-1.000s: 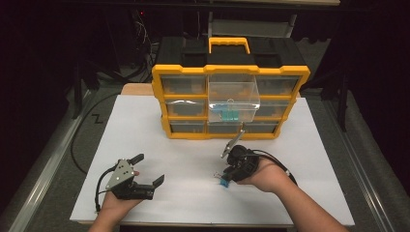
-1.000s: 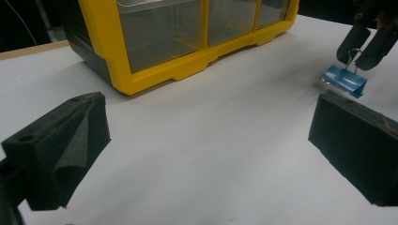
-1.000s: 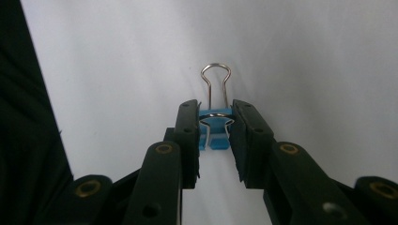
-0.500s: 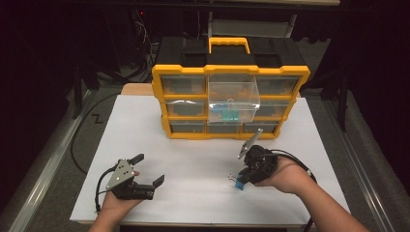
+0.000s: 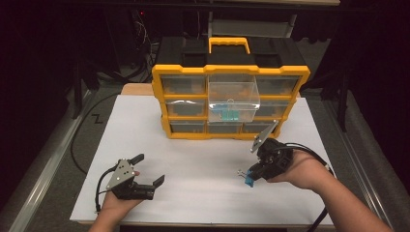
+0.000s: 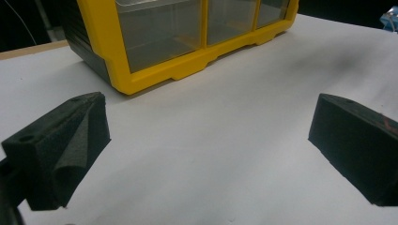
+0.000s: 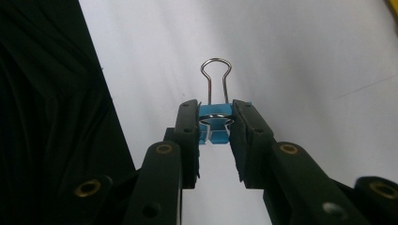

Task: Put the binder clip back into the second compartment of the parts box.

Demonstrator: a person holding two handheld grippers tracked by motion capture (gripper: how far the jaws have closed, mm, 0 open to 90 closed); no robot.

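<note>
White table [image 5: 203, 159]: binder clip [image 7: 215, 123] btwn right gripper [image 7: 215, 124] jaws.

Drawer's [image 5: 233, 100] green contents indistinct

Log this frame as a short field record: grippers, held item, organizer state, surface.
right gripper: shut on blue binder clip, low over the white sheet, near its right front
clip handle: one wire loop points away from the jaws
left gripper: open, holds nothing, near the front left
organizer: yellow and black, at the back of the sheet
open drawer: middle column, pulled out, more blue clips inside
surface: white sheet
</note>
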